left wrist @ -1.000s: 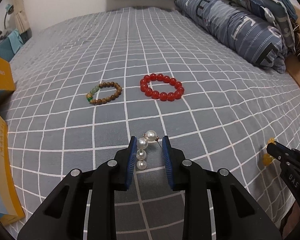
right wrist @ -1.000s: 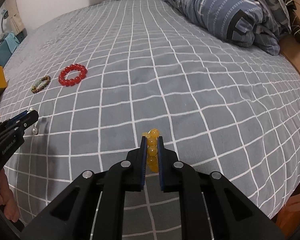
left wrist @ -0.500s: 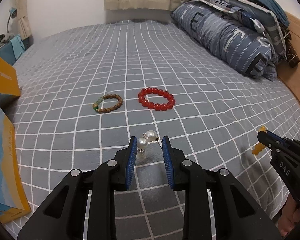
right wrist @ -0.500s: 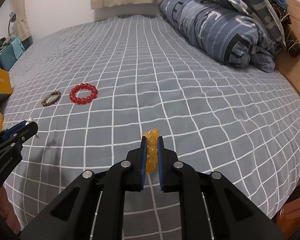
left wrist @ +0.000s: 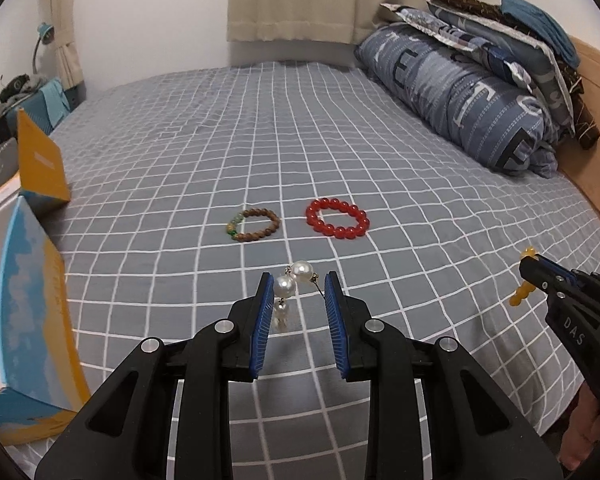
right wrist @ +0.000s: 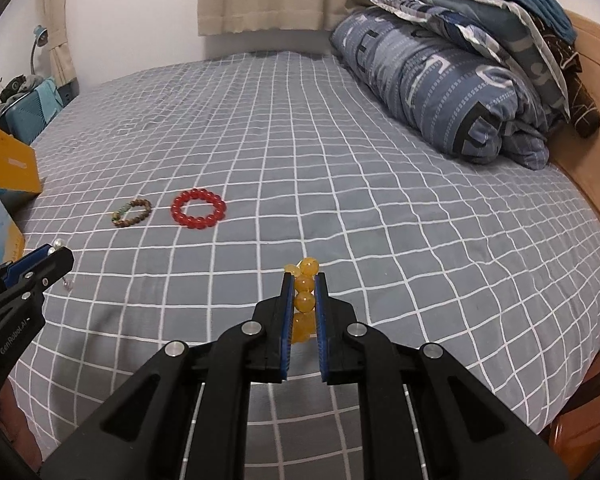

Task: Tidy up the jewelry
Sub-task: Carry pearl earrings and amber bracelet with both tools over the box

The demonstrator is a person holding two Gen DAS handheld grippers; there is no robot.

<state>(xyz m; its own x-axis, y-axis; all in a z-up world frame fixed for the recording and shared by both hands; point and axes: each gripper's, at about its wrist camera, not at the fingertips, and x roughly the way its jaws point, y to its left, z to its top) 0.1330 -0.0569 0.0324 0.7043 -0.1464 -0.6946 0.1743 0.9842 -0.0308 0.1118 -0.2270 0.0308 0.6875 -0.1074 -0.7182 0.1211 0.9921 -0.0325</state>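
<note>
Two views. Left wrist: left gripper (left wrist: 296, 312), fingers apart yet carrying the pearl earring (left wrist: 286, 286) against the left pad; wooden bracelet (left wrist: 254, 225) and red bracelet (left wrist: 337, 223) lie ahead on the bedspread (left wrist: 180, 152). Open box (left wrist: 32, 316) left of the fingers, contents not visible.

Right wrist: right gripper (right wrist: 302, 312) clamped on the amber bracelet (right wrist: 304, 300). Judged step: carrying; next, setting pieces beside the others.

Left tongs (left wrist: 296, 300) parted, right tongs (right wrist: 304, 300) clamped.
</note>
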